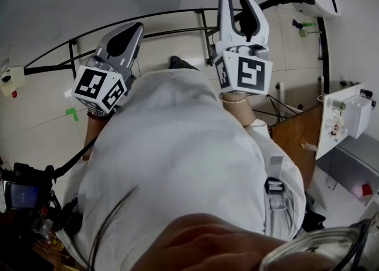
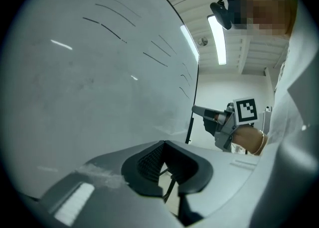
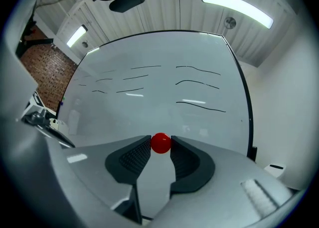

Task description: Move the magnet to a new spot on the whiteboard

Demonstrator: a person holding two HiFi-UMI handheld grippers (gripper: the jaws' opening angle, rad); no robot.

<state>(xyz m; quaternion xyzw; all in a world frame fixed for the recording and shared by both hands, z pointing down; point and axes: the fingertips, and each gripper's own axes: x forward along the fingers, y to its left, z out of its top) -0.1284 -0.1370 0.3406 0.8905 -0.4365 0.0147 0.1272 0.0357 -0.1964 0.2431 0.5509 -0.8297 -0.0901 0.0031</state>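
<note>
- Whiteboard (image 3: 164, 67): fills most of the right gripper view inside a thin dark frame; carries short black strokes (image 3: 198, 83) in rows across its upper half; runs close along one side of the left gripper in the left gripper view.
- White garment (image 1: 177, 163) of the person: takes up the middle of the head view, below both grippers.
- Brown wooden panel (image 1: 299, 134): shows at the right of the head view, just beside a white box (image 1: 349, 115).
- Left gripper (image 1: 138, 26): held up toward the board at the left of the head view; fingers (image 2: 144, 165) together at the tips, with nothing between them (the only gap is the hollow behind the pads).
- Right gripper (image 1: 237, 1): held up on the person's right, well apart from the left one, pointing at the board; fingers (image 3: 130, 158) clamped on the magnet, one on each side of it.
- Marker cube (image 1: 244, 73): sits at the back of the right gripper, just above a thin bangle (image 1: 234, 100).
- Magnet (image 3: 160, 143): small, round and red; pinched at the very tips of the right gripper's fingers; seen against the lower middle of the board, beneath the strokes; touching the board or just off it, cannot tell.
</note>
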